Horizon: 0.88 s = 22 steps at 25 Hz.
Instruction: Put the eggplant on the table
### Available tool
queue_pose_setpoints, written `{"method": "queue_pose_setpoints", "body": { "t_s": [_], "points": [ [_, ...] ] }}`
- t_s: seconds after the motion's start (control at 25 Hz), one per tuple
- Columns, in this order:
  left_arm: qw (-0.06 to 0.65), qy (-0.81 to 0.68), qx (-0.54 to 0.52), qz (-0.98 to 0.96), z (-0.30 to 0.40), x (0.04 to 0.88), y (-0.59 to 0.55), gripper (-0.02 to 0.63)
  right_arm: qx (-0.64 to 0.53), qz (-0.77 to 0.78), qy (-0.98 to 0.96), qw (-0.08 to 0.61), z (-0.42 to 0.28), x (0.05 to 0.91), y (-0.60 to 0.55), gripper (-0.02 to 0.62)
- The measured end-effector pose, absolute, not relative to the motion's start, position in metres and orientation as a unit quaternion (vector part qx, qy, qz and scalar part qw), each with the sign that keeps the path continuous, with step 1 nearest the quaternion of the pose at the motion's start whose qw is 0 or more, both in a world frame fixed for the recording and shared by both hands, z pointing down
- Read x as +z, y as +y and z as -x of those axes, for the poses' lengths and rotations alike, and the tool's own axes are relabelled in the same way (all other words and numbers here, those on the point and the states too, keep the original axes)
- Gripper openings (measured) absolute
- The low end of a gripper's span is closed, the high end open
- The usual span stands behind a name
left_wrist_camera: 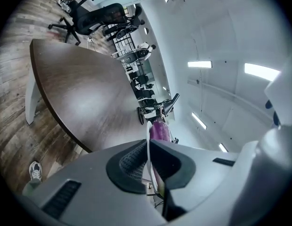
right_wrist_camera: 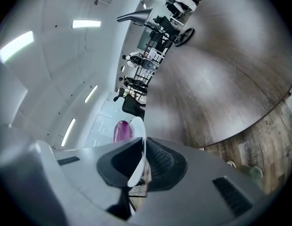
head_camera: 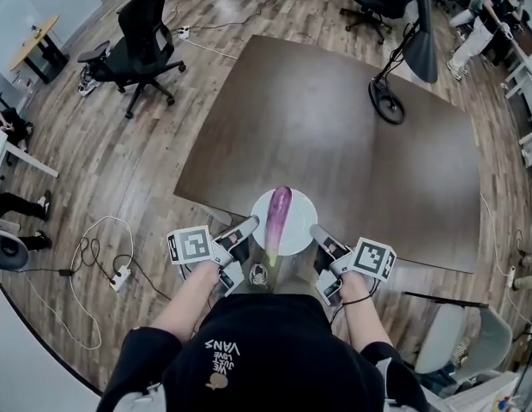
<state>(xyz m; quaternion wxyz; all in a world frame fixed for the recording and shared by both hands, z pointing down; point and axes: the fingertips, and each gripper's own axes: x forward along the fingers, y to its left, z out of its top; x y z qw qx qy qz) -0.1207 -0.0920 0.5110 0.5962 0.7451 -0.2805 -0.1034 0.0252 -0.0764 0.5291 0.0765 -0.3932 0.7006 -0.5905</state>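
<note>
Both grips closed on the plate (head_camera: 299, 230): left tongs (head_camera: 249, 227) pinch its left rim, right tongs (head_camera: 319, 233) pinch the opposite rim. Eggplant (head_camera: 279, 214) lies lengthwise on the plate, held in the air just short of the counter (head_camera: 335, 136) near edge. To do it well: hold both sides level so the eggplant doesn't roll, move the hands together, clear the edge, and set down flat well inside before loosening.

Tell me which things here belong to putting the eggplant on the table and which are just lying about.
Job: eggplant, white plate it lies on, dark table, left gripper and right gripper, both shut on the plate's rim.
Lying about: desk lamp on the table, black office chair, power strip on the floor.
</note>
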Motion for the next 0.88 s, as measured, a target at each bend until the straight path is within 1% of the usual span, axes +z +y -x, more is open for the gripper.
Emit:
{"method": "queue_pose_setpoints", "body": {
  "t_s": [0.4,0.88],
  "points": [
    [0.605,-0.285,-0.102,-0.736,0.118,0.523,-0.134,0.026,-0.604,0.389,0.691,0.079,-0.026,0.537,-0.117,0.031],
    [0.596,-0.298,-0.109,-0.738,0.086,0.526,-0.222,0.026,-0.594,0.390,0.702,0.053,-0.060,0.539,-0.210,0.031]
  ]
}}
